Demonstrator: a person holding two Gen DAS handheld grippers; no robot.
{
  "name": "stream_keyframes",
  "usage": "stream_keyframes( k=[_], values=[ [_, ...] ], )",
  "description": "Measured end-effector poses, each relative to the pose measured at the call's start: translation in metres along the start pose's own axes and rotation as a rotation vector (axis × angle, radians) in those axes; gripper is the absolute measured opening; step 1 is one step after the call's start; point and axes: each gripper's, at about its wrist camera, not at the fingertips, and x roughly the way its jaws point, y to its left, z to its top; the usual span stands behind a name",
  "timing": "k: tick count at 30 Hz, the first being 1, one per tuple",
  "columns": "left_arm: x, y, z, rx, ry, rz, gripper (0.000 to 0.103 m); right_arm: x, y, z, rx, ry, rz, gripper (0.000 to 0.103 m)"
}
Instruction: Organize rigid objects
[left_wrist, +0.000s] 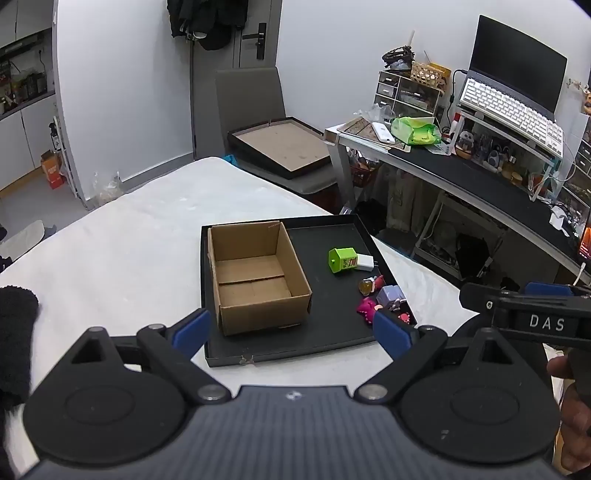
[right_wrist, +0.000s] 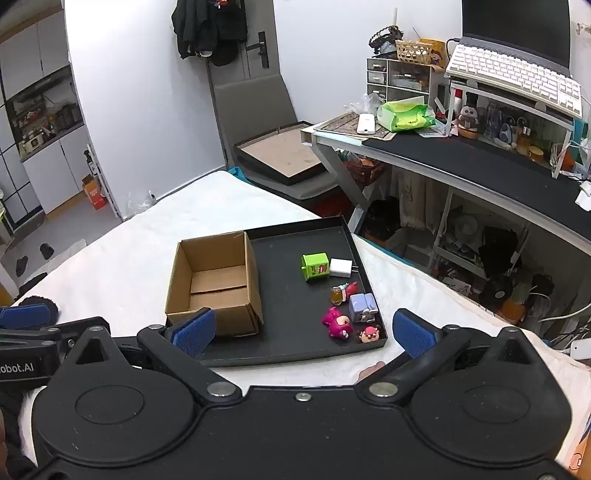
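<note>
A black tray (left_wrist: 325, 332) (right_wrist: 295, 350) lies on the white bed. An empty cardboard box (left_wrist: 255, 273) (right_wrist: 214, 284) stands in its left half. On its right half lie a green cube (left_wrist: 342, 259) (right_wrist: 315, 267), a white charger (left_wrist: 365, 262) (right_wrist: 341, 267), an amber bottle (left_wrist: 366, 286) (right_wrist: 337, 295), a lilac block (left_wrist: 390, 296) (right_wrist: 362, 307), a magenta bear figure (left_wrist: 366, 306) (right_wrist: 337, 322) and a small pink-faced figure (right_wrist: 369, 334). My left gripper (left_wrist: 291, 330) is open and empty at the tray's near edge. My right gripper (right_wrist: 303, 330) is open and empty, also at the near edge.
A desk (left_wrist: 480, 177) (right_wrist: 461, 155) with laptop, keyboard and clutter stands to the right of the bed. A grey chair (left_wrist: 255, 107) (right_wrist: 266, 110) holding a framed board stands behind it. The other gripper shows at the right edge of the left wrist view (left_wrist: 532, 314).
</note>
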Motion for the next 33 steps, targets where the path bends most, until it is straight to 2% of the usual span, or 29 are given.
stream_keyframes(
  k=[33],
  values=[
    [-0.002, 0.0, -0.001, -0.007, -0.011, 0.008, 0.094, 0.001, -0.002, 0.0, 0.014, 0.009, 0.007, 0.103]
  ],
)
